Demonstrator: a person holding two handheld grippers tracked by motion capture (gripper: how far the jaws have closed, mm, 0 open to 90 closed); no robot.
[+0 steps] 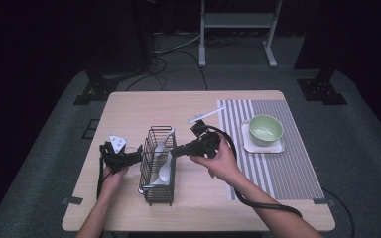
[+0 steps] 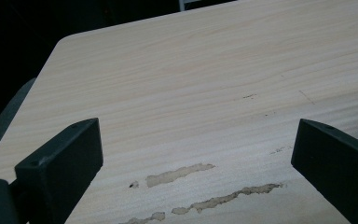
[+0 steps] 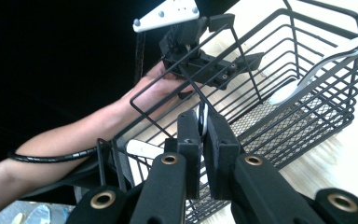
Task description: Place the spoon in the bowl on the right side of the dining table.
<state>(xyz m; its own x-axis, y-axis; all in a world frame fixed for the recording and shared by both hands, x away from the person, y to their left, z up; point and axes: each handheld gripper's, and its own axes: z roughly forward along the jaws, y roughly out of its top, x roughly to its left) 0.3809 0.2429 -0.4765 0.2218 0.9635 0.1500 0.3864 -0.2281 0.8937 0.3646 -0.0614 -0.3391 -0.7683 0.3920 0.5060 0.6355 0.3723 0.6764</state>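
The left gripper [image 1: 140, 152], jaws spread wide and holding nothing, sits at 9 o'clock of the basket [image 1: 155, 194], seemingly against its rim as if to steady it; contact is hard to make out. Inside the basket lie white spoons [image 1: 164, 171]. The right gripper [image 3: 202, 128], reaching in from 3 o'clock, is clenched on a thin white handle [image 3: 203, 116], judged to be a spoon's. The step in hand looks like the grasp before taking a spoon out; next calls for a straight lift clear of the wires. The bowl [image 1: 266, 129] waits at 2 o'clock. The gripped spoon's bowl end is hidden behind the jaws.
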